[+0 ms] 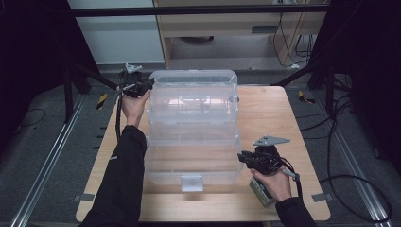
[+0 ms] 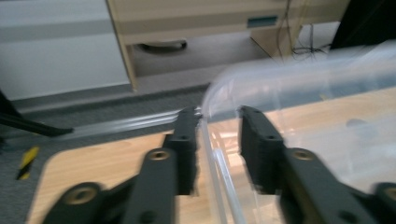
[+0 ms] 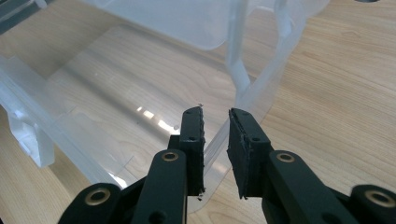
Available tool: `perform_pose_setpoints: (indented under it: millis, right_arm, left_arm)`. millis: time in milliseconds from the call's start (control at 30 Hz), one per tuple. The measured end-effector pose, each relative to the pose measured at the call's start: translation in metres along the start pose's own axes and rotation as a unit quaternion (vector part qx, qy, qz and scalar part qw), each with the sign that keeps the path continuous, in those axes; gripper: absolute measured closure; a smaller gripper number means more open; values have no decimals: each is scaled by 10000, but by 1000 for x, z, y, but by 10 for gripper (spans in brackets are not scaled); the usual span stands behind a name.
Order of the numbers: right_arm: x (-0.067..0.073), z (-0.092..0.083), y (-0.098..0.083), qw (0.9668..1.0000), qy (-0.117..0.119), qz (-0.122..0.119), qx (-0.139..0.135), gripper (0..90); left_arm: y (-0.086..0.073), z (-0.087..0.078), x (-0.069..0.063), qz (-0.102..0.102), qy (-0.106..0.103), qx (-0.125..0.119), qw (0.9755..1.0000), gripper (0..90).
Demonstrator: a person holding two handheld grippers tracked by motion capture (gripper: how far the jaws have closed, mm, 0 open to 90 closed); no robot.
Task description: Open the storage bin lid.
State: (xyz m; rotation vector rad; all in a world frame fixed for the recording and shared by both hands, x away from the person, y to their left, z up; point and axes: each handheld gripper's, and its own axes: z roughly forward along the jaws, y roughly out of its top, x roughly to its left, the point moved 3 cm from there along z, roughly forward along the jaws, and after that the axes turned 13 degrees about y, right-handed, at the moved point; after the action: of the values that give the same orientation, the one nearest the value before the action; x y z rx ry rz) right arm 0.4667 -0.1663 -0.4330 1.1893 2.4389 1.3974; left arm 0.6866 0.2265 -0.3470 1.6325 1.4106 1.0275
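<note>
Left arm, in a dark sleeve, reaches far forward along the counter's left edge; the left gripper (image 1: 137,88) sits near the far left corner, jaws parted. Right hand (image 1: 273,182) holds the right gripper (image 1: 246,157) near the counter's near right corner, jaws narrowly apart, pointing leftward.

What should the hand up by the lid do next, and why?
Probably draw the left gripper back off the lid. The clear box stands open with its lid leaning back. The lid's edge sits between the jaws with a gap on one side, so it looks let go. The right gripper straddles the box's near wall.
</note>
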Motion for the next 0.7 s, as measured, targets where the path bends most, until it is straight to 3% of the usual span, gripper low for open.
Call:
perform_pose_setpoints:
  millis: [200, 333, 500, 567, 700]
  right_arm:
    - [1, 0, 1, 10000, 9, -27, -5, 776]
    - [1, 0, 1, 10000, 29, 19, -17, 775]
    - [0, 0, 1, 10000, 55, 27, -19, 774]
    - [0, 0, 1, 10000, 56, 20, -19, 773]
    - [-1, 0, 1, 10000, 67, 26, -3, 773]
  left_arm:
    - [-8, -9, 22, -215, 107, 163, 9996, 569]
    - [-16, -22, 35, -317, 41, 214, 9993, 539]
    - [-24, -44, 48, -202, -55, 248, 9995, 460]
    - [-29, -52, 51, -66, -63, 321, 9994, 441]
    - [-40, -71, 58, -17, -139, 215, 9997, 416]
